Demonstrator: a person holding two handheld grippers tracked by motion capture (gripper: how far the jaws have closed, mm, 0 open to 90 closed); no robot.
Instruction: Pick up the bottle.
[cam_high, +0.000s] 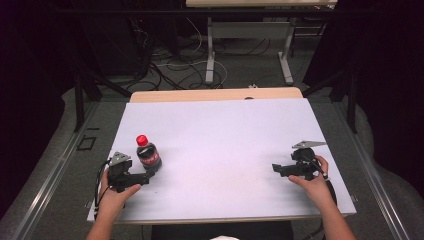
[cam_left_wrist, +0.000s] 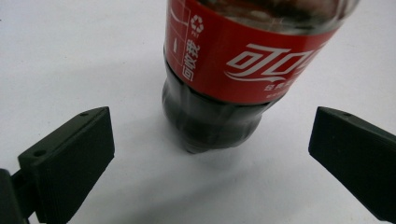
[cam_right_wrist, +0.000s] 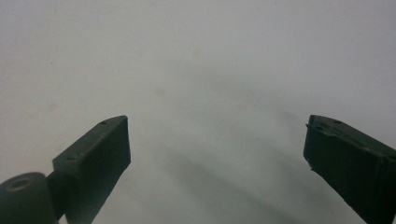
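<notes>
Red-capped bottle (cam_high: 148, 155) before left gripper (cam_high: 145, 178)

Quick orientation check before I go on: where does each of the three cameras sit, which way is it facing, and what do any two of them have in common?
High view: above the person's side, facing forward and down on the white table; both forearms, left gripper, right gripper.
Left gripper view: rides the left gripper, looking along its spread jaws at the cola bottle.
Right gripper view: rides the right gripper, open jaws over bare table.
Shared: the high view and left gripper view both show the cola bottle.
</notes>
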